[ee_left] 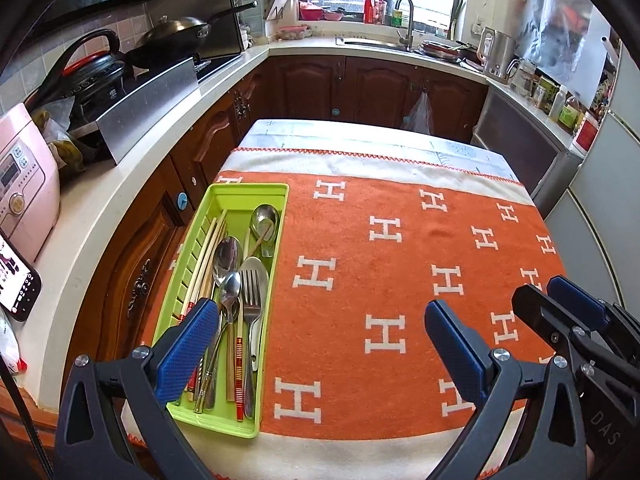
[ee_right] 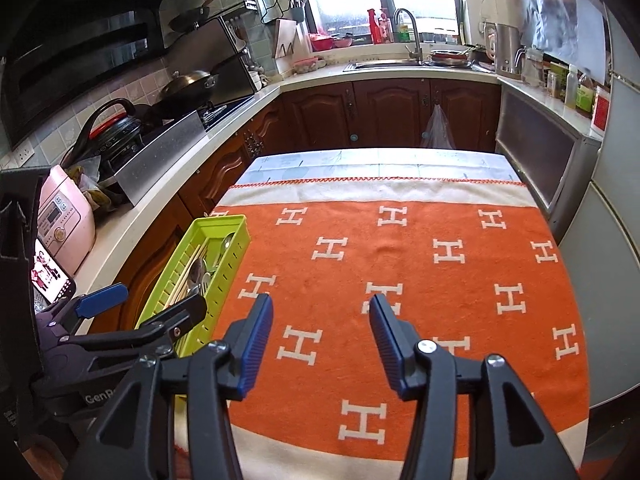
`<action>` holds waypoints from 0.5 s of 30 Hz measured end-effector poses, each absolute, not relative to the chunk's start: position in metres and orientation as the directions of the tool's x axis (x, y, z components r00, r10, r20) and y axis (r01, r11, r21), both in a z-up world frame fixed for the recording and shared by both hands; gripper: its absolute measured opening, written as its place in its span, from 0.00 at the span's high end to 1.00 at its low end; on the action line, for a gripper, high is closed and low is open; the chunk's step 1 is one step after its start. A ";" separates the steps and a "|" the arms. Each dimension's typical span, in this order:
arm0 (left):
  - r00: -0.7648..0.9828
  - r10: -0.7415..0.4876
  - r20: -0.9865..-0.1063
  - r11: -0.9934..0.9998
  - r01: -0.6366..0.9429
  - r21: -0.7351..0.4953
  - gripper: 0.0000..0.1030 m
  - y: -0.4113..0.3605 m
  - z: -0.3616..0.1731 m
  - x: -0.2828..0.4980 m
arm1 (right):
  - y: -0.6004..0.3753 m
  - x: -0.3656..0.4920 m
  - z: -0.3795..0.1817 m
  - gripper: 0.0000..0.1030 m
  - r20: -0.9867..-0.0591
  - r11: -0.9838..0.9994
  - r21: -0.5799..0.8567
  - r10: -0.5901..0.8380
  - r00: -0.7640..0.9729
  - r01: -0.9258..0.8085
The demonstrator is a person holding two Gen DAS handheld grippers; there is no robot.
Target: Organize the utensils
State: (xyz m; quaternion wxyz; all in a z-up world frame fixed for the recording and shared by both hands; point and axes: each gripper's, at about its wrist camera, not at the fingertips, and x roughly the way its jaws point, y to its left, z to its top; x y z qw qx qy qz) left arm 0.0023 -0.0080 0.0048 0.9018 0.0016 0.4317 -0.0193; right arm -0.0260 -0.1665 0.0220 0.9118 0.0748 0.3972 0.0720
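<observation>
Utensils lie lengthwise in green tray, pointing away, beneath my spread, empty left gripper; right gripper likewise parted.

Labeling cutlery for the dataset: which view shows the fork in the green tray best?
Left wrist view: it looks down into the green tray, so the fork shows tines and handle among the spoons and chopsticks. Right wrist view sees the tray obliquely; only the fork's tines peek out, partly behind the left gripper.

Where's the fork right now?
In the left wrist view, the fork lies inside the green tray at the orange cloth's left edge, among spoons and chopsticks.
</observation>
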 end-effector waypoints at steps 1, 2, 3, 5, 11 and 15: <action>0.630 -0.033 -0.776 0.999 0.036 -0.014 0.01 -0.008 0.006 0.002 | -0.167 -0.027 0.022 0.51 -0.712 0.979 0.191 0.188 0.677 -0.070; 0.633 -0.034 -0.774 0.999 0.036 -0.014 0.01 -0.009 0.006 0.001 | -0.167 -0.027 0.023 0.51 -0.709 0.979 0.190 0.186 0.680 -0.070; 0.635 -0.033 -0.772 0.999 0.036 -0.014 0.01 -0.009 0.007 0.001 | -0.167 -0.028 0.024 0.51 -0.706 0.980 0.189 0.184 0.683 -0.069; 0.637 -0.032 -0.770 0.999 0.035 -0.013 0.01 -0.009 0.007 0.000 | -0.168 -0.029 0.024 0.51 -0.703 0.980 0.186 0.181 0.687 -0.069; 0.643 -0.028 -0.766 0.999 0.033 -0.009 0.01 -0.009 0.008 -0.002 | -0.169 -0.030 0.026 0.51 -0.699 0.980 0.187 0.181 0.692 -0.068; 0.643 -0.029 -0.765 0.999 0.033 -0.009 0.01 -0.010 0.008 -0.003 | -0.169 -0.032 0.026 0.51 -0.699 0.980 0.189 0.181 0.692 -0.065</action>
